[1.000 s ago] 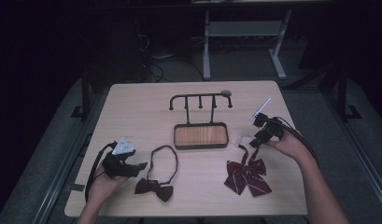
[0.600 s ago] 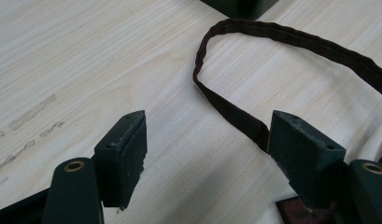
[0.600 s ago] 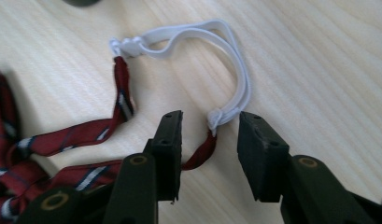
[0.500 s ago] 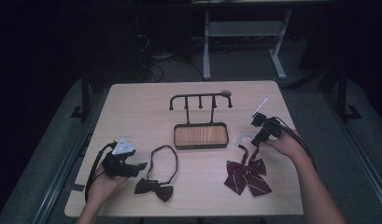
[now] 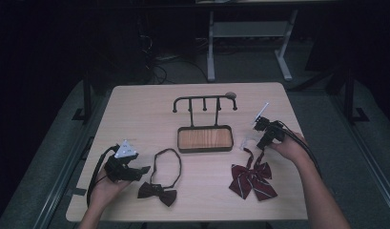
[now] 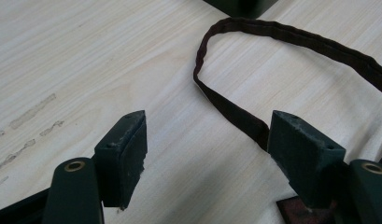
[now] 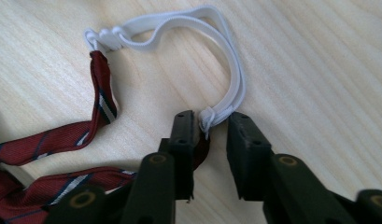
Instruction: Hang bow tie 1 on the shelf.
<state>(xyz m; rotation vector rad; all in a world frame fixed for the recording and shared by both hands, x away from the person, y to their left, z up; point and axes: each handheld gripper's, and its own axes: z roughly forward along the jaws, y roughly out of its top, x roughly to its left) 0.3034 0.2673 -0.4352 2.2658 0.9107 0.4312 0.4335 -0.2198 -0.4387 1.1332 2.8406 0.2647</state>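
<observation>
1. My right gripper (image 7: 211, 128) sits near the table's right edge, and its jaws have just been closing around the white elastic strap (image 7: 212, 46) of the red striped bow tie (image 5: 252, 177). The strap's end lies between the pads; a gap shows on one side, so I judge the grip is not yet firm.
2. That bow tie lies flat toward the front right corner of the table (image 5: 135, 114), its strap looping up toward the right end of the tray.
3. My left gripper (image 5: 135, 167) rests near the front left corner with its jaws wide apart and nothing between them. The dark strap (image 6: 235, 112) of the black bow tie (image 5: 158, 193) runs just beside one pad, not gripped.
4. The black bow tie lies flat near the front edge, its loop open toward the tray.
5. The hook stand (image 5: 204, 102) rises from the wooden tray (image 5: 204, 139) at the table's middle, and its hooks are all bare.
6. My judgement: the job, apparently hanging the ties on the stand, is barely begun. Neither tie is lifted; gripping, carrying and hooking both are left.
7. I can read no brand, label or writing anywhere.
</observation>
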